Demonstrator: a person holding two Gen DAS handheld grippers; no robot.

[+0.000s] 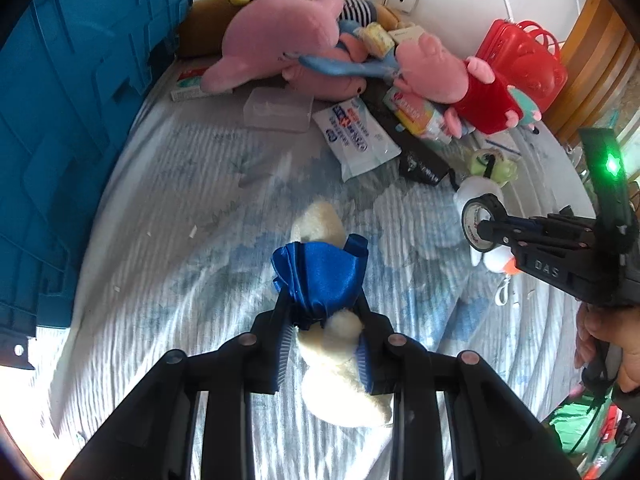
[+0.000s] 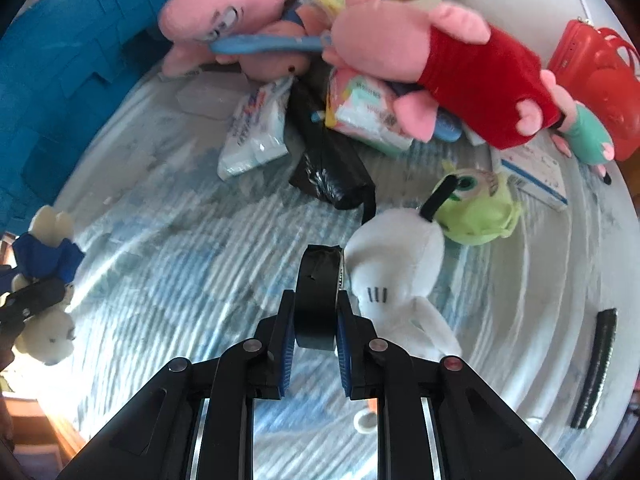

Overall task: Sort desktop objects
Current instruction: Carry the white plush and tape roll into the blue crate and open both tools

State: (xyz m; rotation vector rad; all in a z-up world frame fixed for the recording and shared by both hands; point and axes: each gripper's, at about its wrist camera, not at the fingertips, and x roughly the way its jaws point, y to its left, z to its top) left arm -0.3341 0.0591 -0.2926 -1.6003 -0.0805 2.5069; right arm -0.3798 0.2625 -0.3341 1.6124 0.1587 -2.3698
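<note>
Left gripper clamped on a cream plush in a blue dress, above the striped table; right gripper clamped on a black tape roll, white plush touching at 2 o'clock. Clutter fills 11 to 2 o'clock — pink plushes, wipes pack, black bag, green plush. Blue crate walls off 9 o'clock — open cloth lies between.
</note>
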